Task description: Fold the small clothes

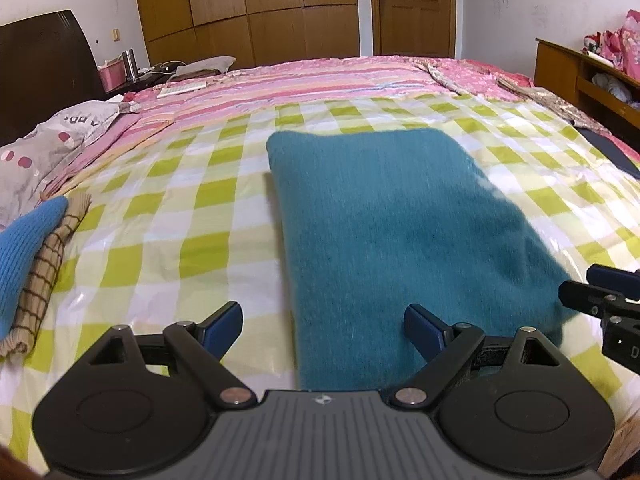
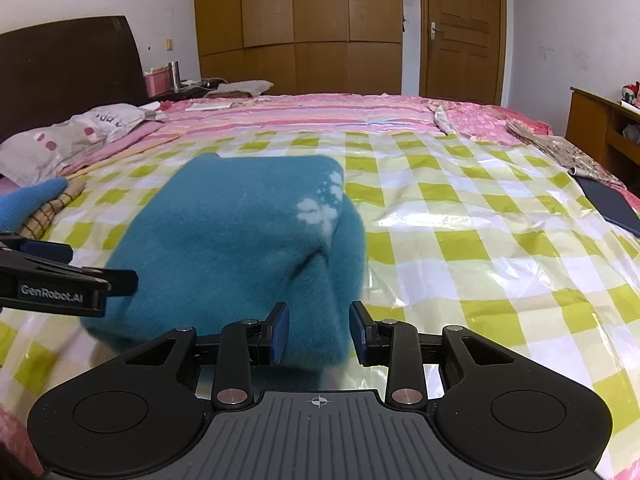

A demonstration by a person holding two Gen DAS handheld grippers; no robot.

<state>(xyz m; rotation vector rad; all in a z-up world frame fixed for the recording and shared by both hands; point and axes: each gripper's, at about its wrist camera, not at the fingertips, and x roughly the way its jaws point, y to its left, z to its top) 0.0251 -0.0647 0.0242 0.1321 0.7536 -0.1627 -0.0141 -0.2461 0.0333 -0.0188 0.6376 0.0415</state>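
A fuzzy teal sweater (image 1: pixel 392 216) lies folded on the green-checked plastic sheet (image 1: pixel 168 216) that covers the bed. My left gripper (image 1: pixel 324 316) is open wide over the sweater's near left edge: one pad hangs above the sheet, the other above the teal fabric, and nothing is held. At the sweater's near right corner my right gripper (image 2: pixel 319 320) stands narrow. A raised fold of the teal sweater (image 2: pixel 240 240) fills the gap and touches both pads. Each gripper shows at the edge of the other's view: the right gripper (image 1: pixel 592 288) and the left gripper (image 2: pixel 100 266).
A bright blue knit (image 1: pixel 24 256) and a tan checked garment (image 1: pixel 48 276) lie piled at the bed's left edge, with a grey pillow (image 1: pixel 48 140) behind them. A dark flat slab (image 2: pixel 612 204) rests at the right edge. A pink striped cover (image 1: pixel 320 80) spans the far half.
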